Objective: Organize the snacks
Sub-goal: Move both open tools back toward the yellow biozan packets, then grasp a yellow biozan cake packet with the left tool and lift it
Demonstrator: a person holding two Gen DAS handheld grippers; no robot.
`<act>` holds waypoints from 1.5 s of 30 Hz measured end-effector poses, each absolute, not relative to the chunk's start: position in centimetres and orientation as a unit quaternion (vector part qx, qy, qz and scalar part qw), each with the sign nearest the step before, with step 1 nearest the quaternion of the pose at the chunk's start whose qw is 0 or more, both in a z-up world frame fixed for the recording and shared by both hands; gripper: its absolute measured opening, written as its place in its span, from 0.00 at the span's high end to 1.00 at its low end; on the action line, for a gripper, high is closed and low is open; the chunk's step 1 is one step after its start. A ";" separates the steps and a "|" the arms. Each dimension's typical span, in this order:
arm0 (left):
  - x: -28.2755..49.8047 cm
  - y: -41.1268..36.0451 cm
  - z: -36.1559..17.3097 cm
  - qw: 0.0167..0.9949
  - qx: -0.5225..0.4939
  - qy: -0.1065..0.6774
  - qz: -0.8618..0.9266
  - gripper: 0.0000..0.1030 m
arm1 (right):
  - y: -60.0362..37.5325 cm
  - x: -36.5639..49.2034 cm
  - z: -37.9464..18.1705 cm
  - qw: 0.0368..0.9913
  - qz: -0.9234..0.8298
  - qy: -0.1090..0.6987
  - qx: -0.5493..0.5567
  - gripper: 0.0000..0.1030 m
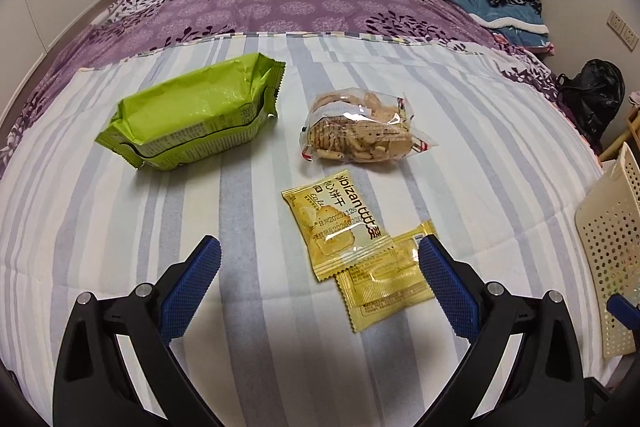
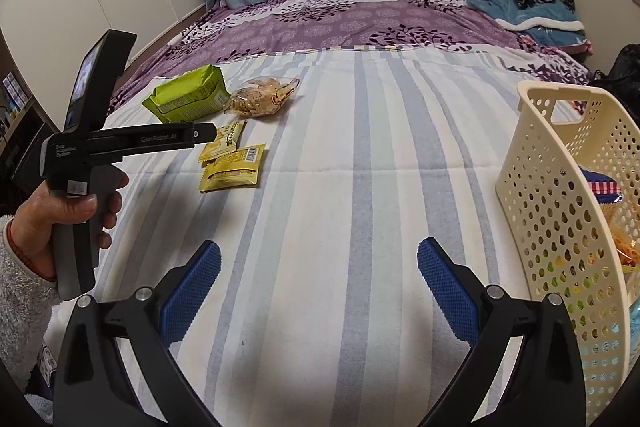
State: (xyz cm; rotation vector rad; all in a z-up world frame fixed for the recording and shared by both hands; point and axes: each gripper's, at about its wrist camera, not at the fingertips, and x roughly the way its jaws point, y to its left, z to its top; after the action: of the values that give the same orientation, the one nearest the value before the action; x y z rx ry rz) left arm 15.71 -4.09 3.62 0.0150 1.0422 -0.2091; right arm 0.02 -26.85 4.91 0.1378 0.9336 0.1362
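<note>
With your left gripper (image 1: 319, 259) spread empty, you risk pinching both overlapping yellow biscuit packets (image 1: 340, 227) or the bedsheet (image 1: 120, 219).

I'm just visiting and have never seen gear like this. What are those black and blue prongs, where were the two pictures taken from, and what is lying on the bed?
No robot here: a person holds a handheld two-finger gripper in each hand, each with a camera looking along its blue-padded fingers. One picture is from the left gripper, the other from the right gripper, which also shows the person's left hand. Both grippers are open and hold nothing. On the striped sheet lie a green packet, a clear bag of biscuits and two overlapping yellow sachets. A cream basket stands to the right.
</note>
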 end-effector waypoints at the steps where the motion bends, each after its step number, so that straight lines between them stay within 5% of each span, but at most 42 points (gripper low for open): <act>1: 16.0 -4.1 3.4 0.861 0.006 0.499 -0.099 0.03 | -26.8 0.1 4.8 0.888 0.067 0.451 0.066 0.05; 21: 19.5 -5.1 -0.7 0.853 0.007 0.516 -0.079 0.04 | -24.7 1.8 2.8 0.876 0.086 0.472 0.058 0.05; 31: 19.5 -3.3 -0.1 0.864 0.009 0.497 -0.080 0.54 | -23.5 2.8 1.7 0.870 0.093 0.481 0.054 0.05; 45: 17.3 1.7 1.3 0.869 -0.031 0.487 -0.076 0.54 | -19.0 6.7 0.8 0.865 0.125 0.487 0.016 0.05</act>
State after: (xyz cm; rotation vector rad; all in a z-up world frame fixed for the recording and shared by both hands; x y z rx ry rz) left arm 17.28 1.66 1.31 -0.0658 1.0196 -0.1582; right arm 6.74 -19.03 0.76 0.0327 1.0194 0.2613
